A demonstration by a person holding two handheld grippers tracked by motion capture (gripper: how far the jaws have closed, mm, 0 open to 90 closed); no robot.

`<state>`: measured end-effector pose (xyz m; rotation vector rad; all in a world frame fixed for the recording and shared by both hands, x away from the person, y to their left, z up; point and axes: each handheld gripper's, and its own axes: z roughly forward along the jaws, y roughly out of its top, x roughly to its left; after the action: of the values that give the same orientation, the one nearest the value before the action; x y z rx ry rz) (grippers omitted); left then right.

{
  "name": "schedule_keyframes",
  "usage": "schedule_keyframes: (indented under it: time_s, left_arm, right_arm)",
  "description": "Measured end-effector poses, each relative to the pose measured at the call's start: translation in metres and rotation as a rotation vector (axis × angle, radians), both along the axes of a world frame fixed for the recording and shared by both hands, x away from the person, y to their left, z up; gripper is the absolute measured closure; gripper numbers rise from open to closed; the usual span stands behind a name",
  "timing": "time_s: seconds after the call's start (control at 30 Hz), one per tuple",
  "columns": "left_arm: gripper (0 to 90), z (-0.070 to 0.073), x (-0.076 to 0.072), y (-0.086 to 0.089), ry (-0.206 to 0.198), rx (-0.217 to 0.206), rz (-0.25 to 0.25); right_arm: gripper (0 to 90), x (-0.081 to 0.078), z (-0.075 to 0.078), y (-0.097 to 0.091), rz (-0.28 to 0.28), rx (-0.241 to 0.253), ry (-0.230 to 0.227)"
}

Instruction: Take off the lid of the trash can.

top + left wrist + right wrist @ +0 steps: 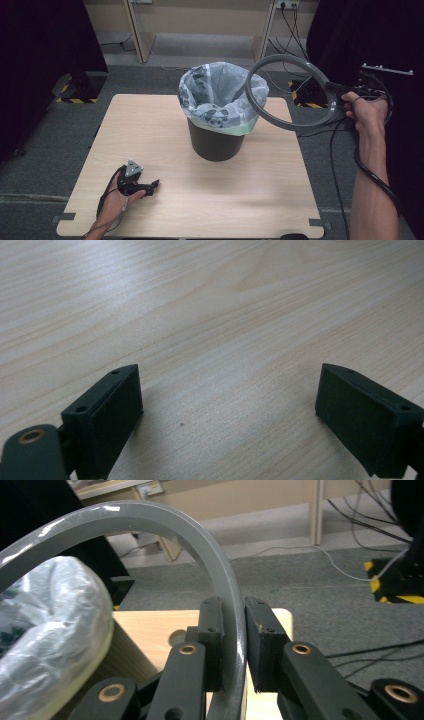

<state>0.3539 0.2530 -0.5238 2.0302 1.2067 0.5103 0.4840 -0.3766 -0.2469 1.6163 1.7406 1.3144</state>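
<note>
The right gripper is clamping its jaws on the rim of a grey ring, holding it tilted in the air beside the far right part of the table. In the right gripper view the ring is arching up and away from the two black pads pinching its band. The ring's left arc is overlapping the right edge of a dark waste bin, which is standing upright near the table's far middle. A patterned plastic bag is lining the bin, folded down over its rim, and sitting between the ring and the bin's mouth. The left gripper is resting low on the near left of the tabletop, jaws spread wide with nothing between them, only bare wood showing ahead. Cables are trailing over the grey floor beyond the table.
</note>
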Motion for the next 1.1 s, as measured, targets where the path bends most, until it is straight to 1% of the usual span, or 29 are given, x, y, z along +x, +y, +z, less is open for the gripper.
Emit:
schedule_keyframes:
  time_s: [0.33,0.6,0.67,0.73,0.8,0.93,1.1]
  left_arm:
    - [10.8,0.0,0.0,0.0,0.0,0.0,0.001]
    - [10.8,0.0,0.0,0.0,0.0,-0.001,0.001]
    - [10.8,0.0,0.0,0.0,0.0,0.0,0.001]
    - [10.8,0.0,0.0,0.0,0.0,0.0,0.001]
    - [10.8,0.0,0.0,0.0,0.0,0.0,0.001]
    - [10.7,0.0,0.0,0.0,0.0,0.0,0.001]
    - [10.8,0.0,0.0,0.0,0.0,0.0,0.001]
  right_arm:
    - [79.0,-0.012,-0.015,-0.039,-0.095,0.023,0.017]
    - [78.9,-0.02,-0.027,-0.06,-0.148,0.013,0.041]
    - [78.9,-0.021,-0.033,-0.064,-0.163,0.002,0.056]
    - [78.9,-0.021,-0.035,-0.065,-0.167,-0.006,0.058]
    - [78.9,-0.021,-0.04,-0.065,-0.175,-0.017,0.065]
    - [78.9,-0.019,-0.054,-0.064,-0.183,-0.025,0.089]
    - [78.9,-0.016,-0.072,-0.059,-0.183,-0.061,0.118]
